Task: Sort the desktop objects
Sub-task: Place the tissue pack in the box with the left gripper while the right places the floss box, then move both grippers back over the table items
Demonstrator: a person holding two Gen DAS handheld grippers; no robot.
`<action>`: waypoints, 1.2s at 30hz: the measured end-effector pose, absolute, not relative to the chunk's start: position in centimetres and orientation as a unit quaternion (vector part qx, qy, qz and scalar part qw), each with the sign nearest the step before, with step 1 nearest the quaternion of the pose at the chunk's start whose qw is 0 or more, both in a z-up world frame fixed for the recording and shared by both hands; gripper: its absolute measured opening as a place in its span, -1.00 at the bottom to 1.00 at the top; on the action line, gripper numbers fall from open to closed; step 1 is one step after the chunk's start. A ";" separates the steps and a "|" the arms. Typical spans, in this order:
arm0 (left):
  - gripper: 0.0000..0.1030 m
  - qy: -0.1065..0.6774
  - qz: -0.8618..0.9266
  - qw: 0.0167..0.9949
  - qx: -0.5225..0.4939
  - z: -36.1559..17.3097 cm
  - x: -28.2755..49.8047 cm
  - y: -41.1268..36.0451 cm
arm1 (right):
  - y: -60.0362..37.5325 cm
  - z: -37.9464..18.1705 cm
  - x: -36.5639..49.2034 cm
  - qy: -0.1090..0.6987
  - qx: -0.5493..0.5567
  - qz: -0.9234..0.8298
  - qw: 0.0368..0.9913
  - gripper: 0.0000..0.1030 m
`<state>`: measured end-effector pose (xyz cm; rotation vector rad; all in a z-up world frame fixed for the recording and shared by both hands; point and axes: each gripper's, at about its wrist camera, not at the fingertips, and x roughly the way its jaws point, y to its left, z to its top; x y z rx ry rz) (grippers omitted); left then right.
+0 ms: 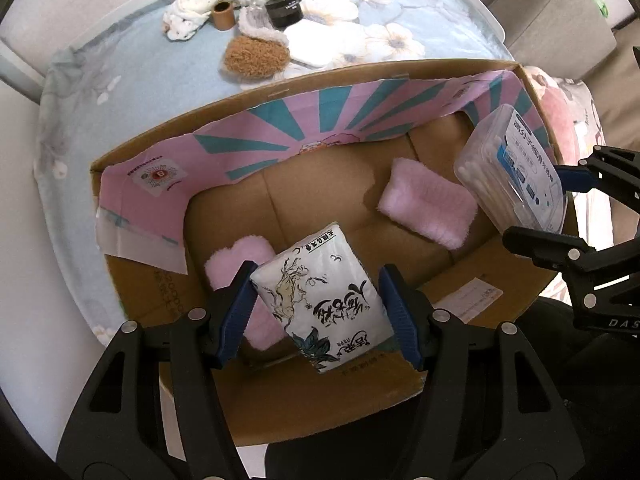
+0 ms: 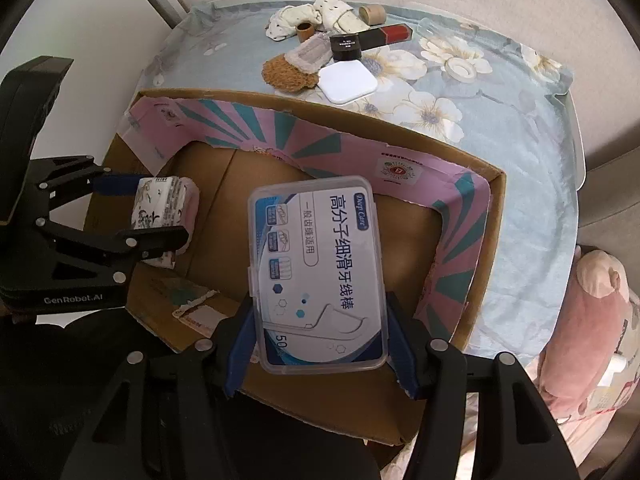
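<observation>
My left gripper is shut on a white tissue pack printed with ink drawings and points down into an open cardboard box. Two pink fluffy cloths lie on the box floor. My right gripper is shut on a clear plastic box of floss picks, held over the right half of the cardboard box. In the right wrist view the left gripper shows at the left with the tissue pack. In the left wrist view the floss box shows at the right.
Beyond the box, the floral tablecloth carries spotted socks, two cardboard tubes, a black jar, a red-and-black case, a brown puff, a white pad and a tape roll. A pink plush toy lies at the right.
</observation>
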<state>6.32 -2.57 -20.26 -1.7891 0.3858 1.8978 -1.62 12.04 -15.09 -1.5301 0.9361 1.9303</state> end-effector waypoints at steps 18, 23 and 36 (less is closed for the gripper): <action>0.99 0.123 0.709 0.273 -0.639 -17.6 5.6 -3.3 | 13.7 -14.1 -0.4 0.372 -0.535 0.712 0.264 0.88; 0.99 0.123 0.722 0.269 -0.626 -16.1 5.0 -3.2 | 14.8 -12.9 0.0 0.368 -0.525 0.716 0.278 0.88; 0.99 0.130 0.767 0.249 -0.576 -12.2 2.1 -5.6 | 16.5 -9.4 0.3 0.335 -0.495 0.737 0.317 0.88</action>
